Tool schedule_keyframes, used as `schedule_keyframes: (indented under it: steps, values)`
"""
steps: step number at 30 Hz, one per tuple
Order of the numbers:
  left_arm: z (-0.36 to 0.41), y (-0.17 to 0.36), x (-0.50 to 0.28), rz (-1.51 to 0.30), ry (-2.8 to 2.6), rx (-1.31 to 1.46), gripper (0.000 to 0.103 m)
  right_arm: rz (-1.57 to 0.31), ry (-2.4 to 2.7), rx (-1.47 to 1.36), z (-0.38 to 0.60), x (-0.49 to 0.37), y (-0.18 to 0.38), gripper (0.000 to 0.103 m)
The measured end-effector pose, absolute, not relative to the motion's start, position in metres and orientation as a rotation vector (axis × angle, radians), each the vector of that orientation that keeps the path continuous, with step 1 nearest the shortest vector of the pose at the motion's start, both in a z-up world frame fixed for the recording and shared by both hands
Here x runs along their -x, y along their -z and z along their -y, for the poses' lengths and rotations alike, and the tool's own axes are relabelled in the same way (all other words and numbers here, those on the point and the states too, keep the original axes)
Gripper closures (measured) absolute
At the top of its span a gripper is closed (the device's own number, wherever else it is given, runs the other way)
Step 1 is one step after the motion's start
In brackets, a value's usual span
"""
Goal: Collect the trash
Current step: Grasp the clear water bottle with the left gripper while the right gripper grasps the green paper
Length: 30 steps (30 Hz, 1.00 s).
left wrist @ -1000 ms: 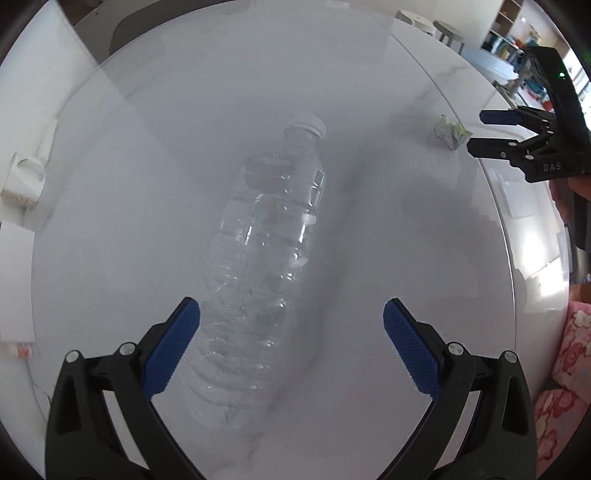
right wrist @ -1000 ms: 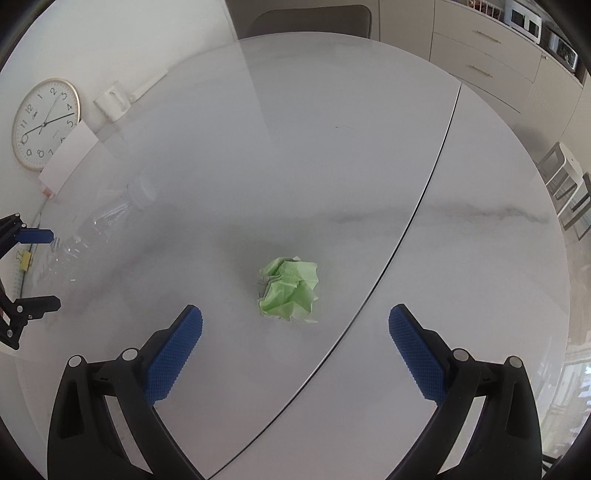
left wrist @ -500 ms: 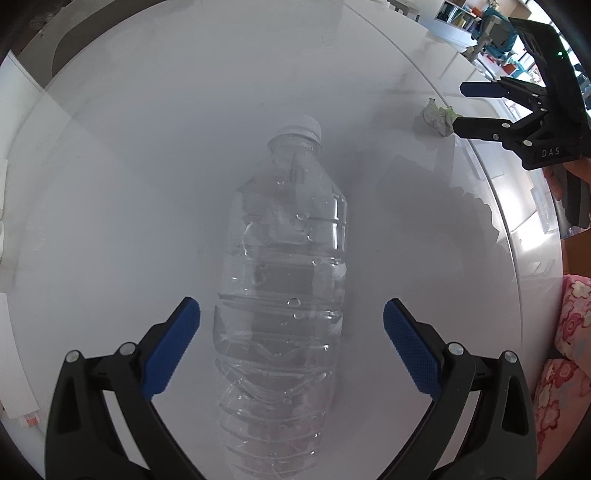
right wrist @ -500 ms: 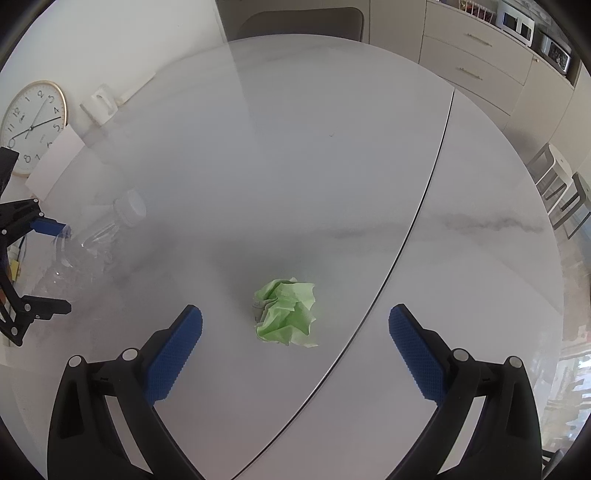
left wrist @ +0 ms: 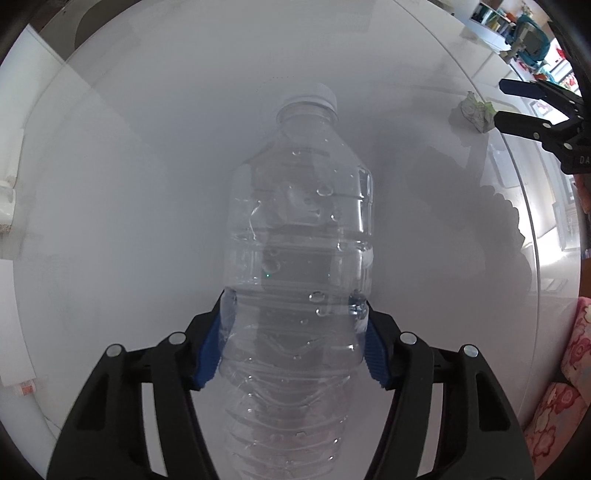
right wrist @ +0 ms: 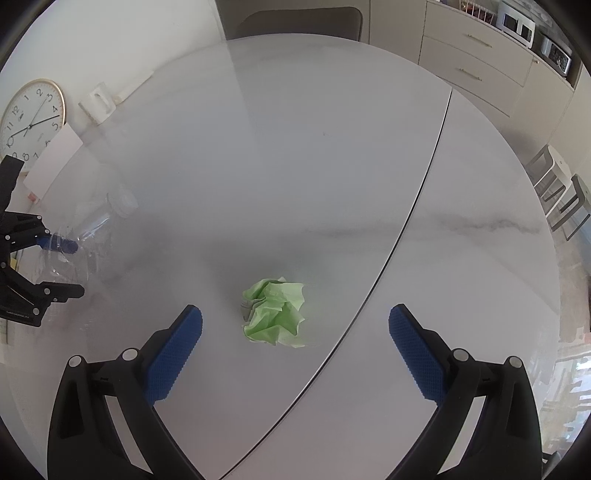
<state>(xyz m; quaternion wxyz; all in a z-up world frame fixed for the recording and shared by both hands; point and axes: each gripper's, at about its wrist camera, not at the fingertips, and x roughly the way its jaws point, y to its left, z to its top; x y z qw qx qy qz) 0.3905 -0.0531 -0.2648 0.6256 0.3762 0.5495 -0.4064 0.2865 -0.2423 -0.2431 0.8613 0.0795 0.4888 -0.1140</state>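
Observation:
A clear plastic bottle (left wrist: 299, 236) with a white cap lies on the round white table (left wrist: 147, 147). My left gripper (left wrist: 293, 338) is shut on its lower body, blue pads pressed to both sides. The bottle (right wrist: 92, 225) and left gripper (right wrist: 70, 266) also show at the left of the right wrist view. A crumpled green paper ball (right wrist: 275, 312) lies on the table just ahead of my right gripper (right wrist: 295, 345), which is open and empty, fingers either side of it. The paper (left wrist: 474, 110) and right gripper (left wrist: 517, 105) show at the far right of the left wrist view.
A seam (right wrist: 417, 206) runs across the tabletop to the right of the paper. A wall clock (right wrist: 31, 118) and white card (right wrist: 51, 158) lean at the left. A chair (right wrist: 295, 22) stands beyond the table. Cabinets (right wrist: 476, 62) and stools (right wrist: 557, 192) are on the right.
My left gripper moved forward over the bottle and closed on its lower body. My right gripper moved closer to the green paper and stayed open.

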Motion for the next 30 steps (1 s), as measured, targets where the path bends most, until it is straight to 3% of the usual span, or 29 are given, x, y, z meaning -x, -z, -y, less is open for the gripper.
schedule_keyframes:
  steps: [12, 20, 26, 28, 29, 30]
  values:
    - [0.026, 0.267, -0.378, -1.376, 0.515, -0.389, 0.042, -1.030, 0.236, -0.170, 0.242, -0.280, 0.244, 0.003]
    - [0.009, 0.267, -0.362, -1.392, 0.432, -0.269, 0.042, -1.035, 0.210, -0.140, 0.235, -0.288, 0.249, 0.003]
    - [0.005, 0.255, -0.354, -1.359, 0.395, -0.268, 0.042, -1.073, 0.208, -0.027, 0.222, -0.301, 0.262, 0.031]
    - [0.005, 0.250, -0.347, -1.351, 0.389, -0.269, 0.042, -1.066, 0.195, -0.014, 0.218, -0.302, 0.259, 0.062]
    - [0.002, 0.245, -0.345, -1.348, 0.387, -0.269, 0.042, -1.067, 0.196, -0.006, 0.217, -0.303, 0.257, 0.071]
    - [0.001, 0.243, -0.342, -1.343, 0.382, -0.266, 0.042, -1.072, 0.194, 0.006, 0.216, -0.303, 0.255, 0.072]
